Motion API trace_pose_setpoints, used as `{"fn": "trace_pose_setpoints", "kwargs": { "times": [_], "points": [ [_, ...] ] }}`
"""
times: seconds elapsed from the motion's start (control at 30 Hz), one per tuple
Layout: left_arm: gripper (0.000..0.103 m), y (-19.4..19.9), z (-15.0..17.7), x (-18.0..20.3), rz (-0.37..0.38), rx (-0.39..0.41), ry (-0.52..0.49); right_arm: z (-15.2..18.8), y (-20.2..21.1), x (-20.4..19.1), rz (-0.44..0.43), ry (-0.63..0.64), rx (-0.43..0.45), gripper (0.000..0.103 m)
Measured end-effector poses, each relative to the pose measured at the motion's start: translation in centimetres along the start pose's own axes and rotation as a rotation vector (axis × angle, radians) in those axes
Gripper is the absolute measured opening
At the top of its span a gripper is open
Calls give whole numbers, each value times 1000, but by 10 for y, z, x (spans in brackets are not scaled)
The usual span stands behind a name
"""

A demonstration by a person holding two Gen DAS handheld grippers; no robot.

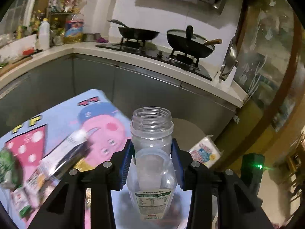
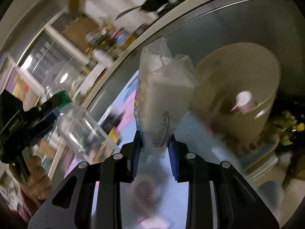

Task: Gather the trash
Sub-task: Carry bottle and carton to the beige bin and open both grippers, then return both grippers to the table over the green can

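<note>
My left gripper (image 1: 152,152) is shut on a clear, capless plastic bottle (image 1: 152,148) with a white label, held upright above the cartoon-print table (image 1: 63,118). It also shows in the right wrist view (image 2: 82,127) at the left. My right gripper (image 2: 155,143) is shut on a tissue pack (image 2: 162,97) in clear wrap, held up near the beige trash bin (image 2: 247,72). That pack and the right gripper (image 1: 251,164) show at the right of the left wrist view. Wrappers (image 1: 57,160) lie on the table at the left, blurred.
The bin holds a white-capped item (image 2: 243,99). Behind runs a grey cabinet front (image 1: 133,84) under a counter with a stove and two black woks (image 1: 188,42). Bottles and packets (image 1: 57,26) crowd the counter's far left. A cabinet with a glass door (image 1: 266,57) stands at right.
</note>
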State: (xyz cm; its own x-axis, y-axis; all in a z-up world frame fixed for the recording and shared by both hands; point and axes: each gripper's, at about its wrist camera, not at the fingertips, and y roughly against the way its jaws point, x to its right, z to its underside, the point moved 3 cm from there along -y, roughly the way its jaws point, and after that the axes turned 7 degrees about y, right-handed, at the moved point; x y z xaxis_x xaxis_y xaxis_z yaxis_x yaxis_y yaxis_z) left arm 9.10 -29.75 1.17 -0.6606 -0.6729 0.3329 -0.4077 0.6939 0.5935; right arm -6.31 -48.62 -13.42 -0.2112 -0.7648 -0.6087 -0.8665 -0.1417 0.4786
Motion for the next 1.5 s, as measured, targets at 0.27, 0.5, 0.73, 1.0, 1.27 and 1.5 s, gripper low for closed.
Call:
{"fn": "trace_pose_setpoints", "kwargs": {
  "times": [0.27,0.5,0.73,1.0,1.27,1.5],
  "points": [
    [40,-84,-47,47,53,26,41,-35,3,77,105,-133,57,27],
    [41,-136,-52,60,60,28,110,-34,-13,98,149,-154,3,33],
    [50,-166,-45,72,47,-28,123,-35,-8,94,193,-122,48,56],
    [83,-154,-42,80,28,-7,81,-33,-1,89,217,-94,82,56],
    [81,-85,-37,59,26,84,37,-31,7,80,225,-95,94,55],
    [81,21,-26,9,-15,223,41,-15,6,48,194,-75,82,55]
  ]
}}
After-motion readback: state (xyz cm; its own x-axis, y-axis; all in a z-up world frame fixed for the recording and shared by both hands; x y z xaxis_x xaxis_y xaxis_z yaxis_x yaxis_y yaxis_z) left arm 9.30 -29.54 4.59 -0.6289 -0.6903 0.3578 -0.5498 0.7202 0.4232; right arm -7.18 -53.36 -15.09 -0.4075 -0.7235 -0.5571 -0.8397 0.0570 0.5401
